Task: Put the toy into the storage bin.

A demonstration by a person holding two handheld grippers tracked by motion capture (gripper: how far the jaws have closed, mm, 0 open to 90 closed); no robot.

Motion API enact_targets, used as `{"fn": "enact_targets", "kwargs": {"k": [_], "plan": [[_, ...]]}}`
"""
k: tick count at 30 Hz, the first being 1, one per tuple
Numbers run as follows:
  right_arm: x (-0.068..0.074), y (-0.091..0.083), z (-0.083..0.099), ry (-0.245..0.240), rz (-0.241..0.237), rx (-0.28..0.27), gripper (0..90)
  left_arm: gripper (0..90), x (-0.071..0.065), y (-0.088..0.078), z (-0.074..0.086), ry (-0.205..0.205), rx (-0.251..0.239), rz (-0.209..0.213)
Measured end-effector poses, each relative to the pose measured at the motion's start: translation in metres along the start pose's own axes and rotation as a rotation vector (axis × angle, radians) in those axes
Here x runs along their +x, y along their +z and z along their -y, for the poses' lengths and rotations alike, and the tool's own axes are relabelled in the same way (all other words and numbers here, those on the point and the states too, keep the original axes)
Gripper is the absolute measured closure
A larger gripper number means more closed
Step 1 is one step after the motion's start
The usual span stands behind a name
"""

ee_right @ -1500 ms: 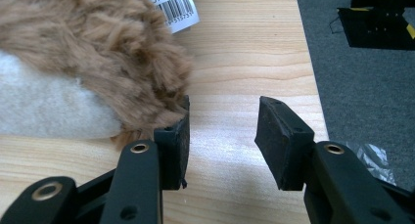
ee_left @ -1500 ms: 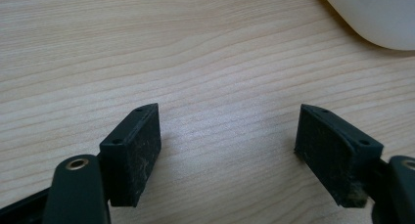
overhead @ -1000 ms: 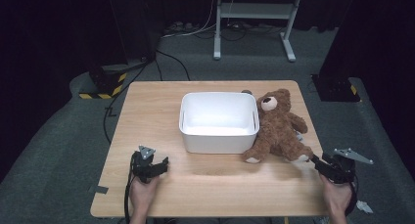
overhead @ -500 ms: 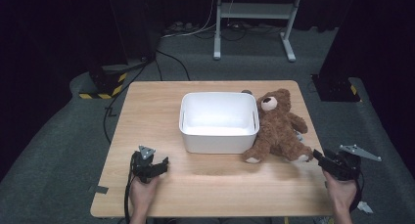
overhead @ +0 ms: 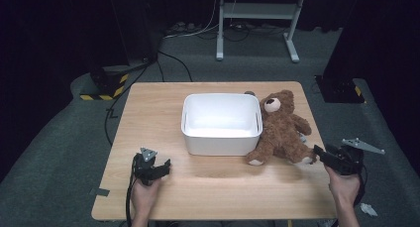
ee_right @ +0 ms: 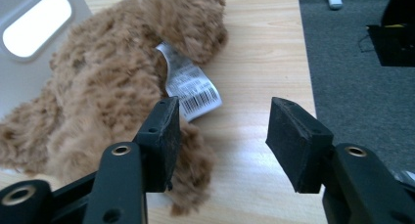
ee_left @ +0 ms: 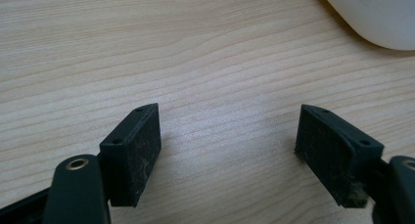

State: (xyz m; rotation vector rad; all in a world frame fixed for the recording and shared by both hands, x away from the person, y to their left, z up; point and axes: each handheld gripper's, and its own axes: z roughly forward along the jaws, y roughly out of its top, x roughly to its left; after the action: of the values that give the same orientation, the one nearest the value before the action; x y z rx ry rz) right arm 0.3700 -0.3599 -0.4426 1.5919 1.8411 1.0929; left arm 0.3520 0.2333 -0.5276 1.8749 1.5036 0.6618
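Pale wood grain covers the table (overhead: 213,197), which is ringed by grey carpet (overhead: 64,152) and dark surroundings; a metal stand (overhead: 257,19) is seen beyond it. A white bin (overhead: 221,124) is set mid-table, with the teddy (overhead: 280,128) lying against its right side. The right gripper (overhead: 319,151) is held just beside the teddy's foot, jaws just widened, nothing clamped. The left gripper (overhead: 157,168) is parked over bare wood, jaws spread.
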Motion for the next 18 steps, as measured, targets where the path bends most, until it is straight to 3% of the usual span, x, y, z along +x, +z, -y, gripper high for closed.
{"fn": "enact_targets", "kwargs": {"k": [9, 18], "plan": [[0.008, 0.005, -0.018, -0.011, -0.033, 0.005, 41.9, 24.9, -0.001, 0.0, 0.0, -0.012, -0.001, 0.003], [0.013, 0.008, -0.032, -0.03, -0.036, 0.006, 39.9, 24.9, -0.001, 0.0, 0.0, -0.012, -0.001, 0.002]]}}
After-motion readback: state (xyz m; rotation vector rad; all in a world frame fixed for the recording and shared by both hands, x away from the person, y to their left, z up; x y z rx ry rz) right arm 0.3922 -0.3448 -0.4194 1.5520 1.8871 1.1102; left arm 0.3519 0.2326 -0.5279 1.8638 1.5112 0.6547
